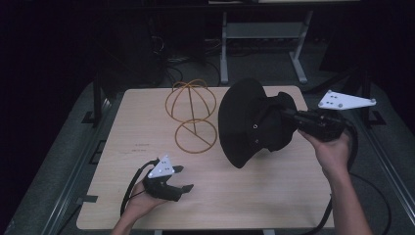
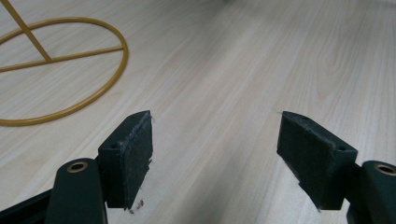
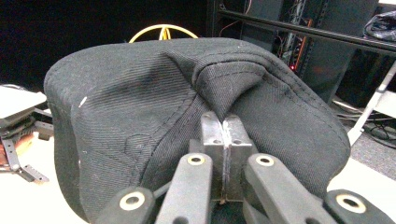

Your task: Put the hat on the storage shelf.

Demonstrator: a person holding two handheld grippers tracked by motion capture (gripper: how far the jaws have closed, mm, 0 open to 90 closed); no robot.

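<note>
A black cap (image 1: 252, 122) hangs above the right half of the wooden table, pinched at its crown by my right gripper (image 1: 291, 116), which is shut on the fabric. In the right gripper view the cap (image 3: 154, 116) bulges over the closed jaws of my right gripper (image 3: 224, 133). A gold wire hat stand (image 1: 191, 115) rises at the table's middle, left of the cap; its ring base (image 2: 60, 70) lies on the wood in the left gripper view. Near the front left, my left gripper (image 1: 182, 177) is open and holds nothing, and its pads (image 2: 135, 149) stay wide apart over bare wood.
The light wooden table (image 1: 147, 152) is bordered by metal rails. Behind it stand a grey table frame (image 1: 264, 44) and tangled cables on the floor. Bare wood lies between the stand and the front edge.
</note>
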